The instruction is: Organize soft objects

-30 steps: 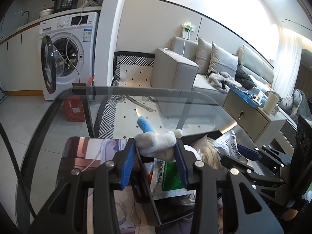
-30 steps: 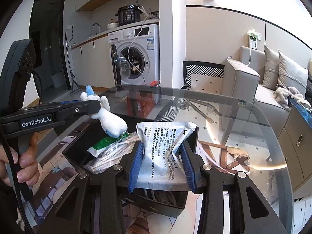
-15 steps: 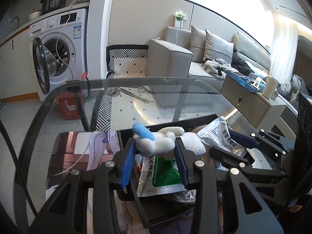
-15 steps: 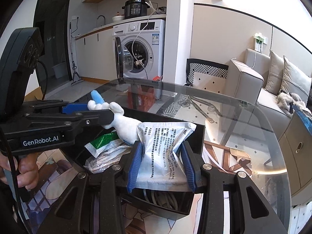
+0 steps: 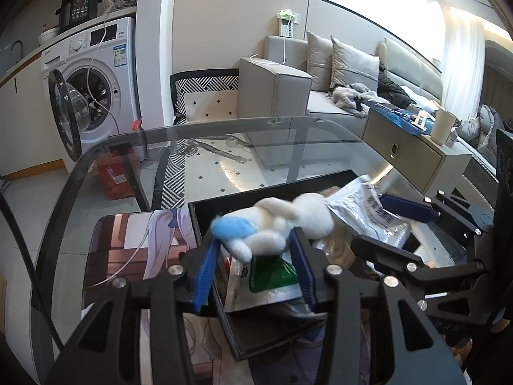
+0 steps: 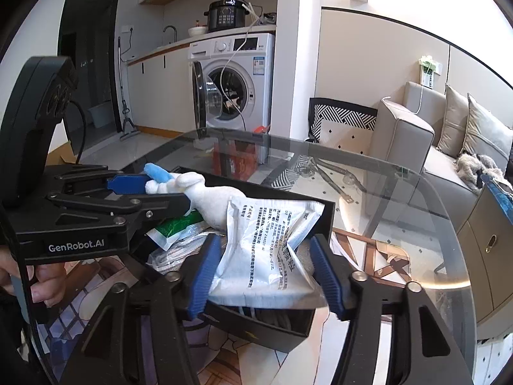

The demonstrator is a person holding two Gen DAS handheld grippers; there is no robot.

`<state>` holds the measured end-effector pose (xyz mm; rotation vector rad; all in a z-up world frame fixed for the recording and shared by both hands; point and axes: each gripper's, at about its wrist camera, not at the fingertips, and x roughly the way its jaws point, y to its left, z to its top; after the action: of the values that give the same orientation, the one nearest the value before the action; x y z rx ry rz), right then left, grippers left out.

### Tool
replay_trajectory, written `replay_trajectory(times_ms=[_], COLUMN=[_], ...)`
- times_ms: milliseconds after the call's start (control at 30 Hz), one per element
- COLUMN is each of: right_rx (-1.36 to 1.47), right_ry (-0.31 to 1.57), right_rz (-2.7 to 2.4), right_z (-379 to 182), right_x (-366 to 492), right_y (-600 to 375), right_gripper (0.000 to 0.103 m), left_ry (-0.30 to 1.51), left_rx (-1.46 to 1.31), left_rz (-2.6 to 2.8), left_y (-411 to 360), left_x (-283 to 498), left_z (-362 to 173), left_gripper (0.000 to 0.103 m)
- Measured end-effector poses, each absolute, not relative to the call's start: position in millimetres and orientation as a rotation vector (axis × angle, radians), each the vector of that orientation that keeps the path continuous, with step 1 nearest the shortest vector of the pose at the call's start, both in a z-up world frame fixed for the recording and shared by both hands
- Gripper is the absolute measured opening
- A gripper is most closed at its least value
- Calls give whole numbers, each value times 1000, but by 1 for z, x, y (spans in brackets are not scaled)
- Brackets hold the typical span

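My left gripper [image 5: 253,250] is shut on a white plush toy [image 5: 288,221] with a blue tip, held just above the black box [image 5: 211,207]; it also shows in the right wrist view [image 6: 205,192]. My right gripper [image 6: 266,253] is shut on a white printed pouch [image 6: 269,243], held over the box's near right part [image 6: 327,211]. The pouch also shows in the left wrist view [image 5: 365,207]. In the box lie a green-and-white packet [image 5: 269,276] and clear plastic bags [image 6: 179,247].
The box stands on a printed mat [image 5: 128,243] on a round glass table [image 5: 224,138]. A thin white cable [image 5: 128,263] lies across the mat at left. Beyond the table are a washing machine [image 5: 96,73], a sofa [image 5: 320,80] and a low cabinet [image 5: 413,150].
My left gripper has tilted and lowered the plush toy toward the box and the pouch. My right gripper has stayed shut on the pouch, nearly still.
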<state>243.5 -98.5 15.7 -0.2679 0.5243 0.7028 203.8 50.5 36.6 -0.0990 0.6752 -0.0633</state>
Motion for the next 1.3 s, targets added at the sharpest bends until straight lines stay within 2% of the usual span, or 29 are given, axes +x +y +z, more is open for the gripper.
replay_trajectory(times_ms=[67, 133, 200, 233, 267, 367, 400, 433, 933, 1300], right_rx=[-265, -254, -237, -230, -221, -186, -174, -169, -153, -154], right_ry=[510, 500, 497, 492, 487, 479, 476, 472, 412, 410], right_rz=[695, 689, 681, 672, 664, 663, 669, 672, 699, 696], right_z=[19, 21, 24, 25, 26, 28, 29, 29, 23, 17], right_x=[240, 237, 234, 231, 229, 222, 218, 216, 169, 163], right_y=[-102, -107, -116, -120, -123, -135, -139, -141, -148, -150], right_gripper=[78, 79, 83, 88, 91, 101, 102, 102, 103, 103], left_ry=[663, 644, 632, 626, 615, 587, 583, 575, 515, 524], left_rx=[-90, -67, -51, -49, -53, -71, -74, -76, -86, -107], left_rz=[-75, -69, -63, -57, -54, -61, -60, -55, 3, 32], left_y=[49, 46, 46, 46, 47, 50, 50, 51, 54, 55], left_x=[198, 190, 183, 179, 175, 162, 158, 154, 108, 104], left_z=[39, 43, 46, 47, 48, 51, 51, 51, 38, 25], left_gripper=[62, 65, 73, 85, 91, 94, 96, 102, 103, 103])
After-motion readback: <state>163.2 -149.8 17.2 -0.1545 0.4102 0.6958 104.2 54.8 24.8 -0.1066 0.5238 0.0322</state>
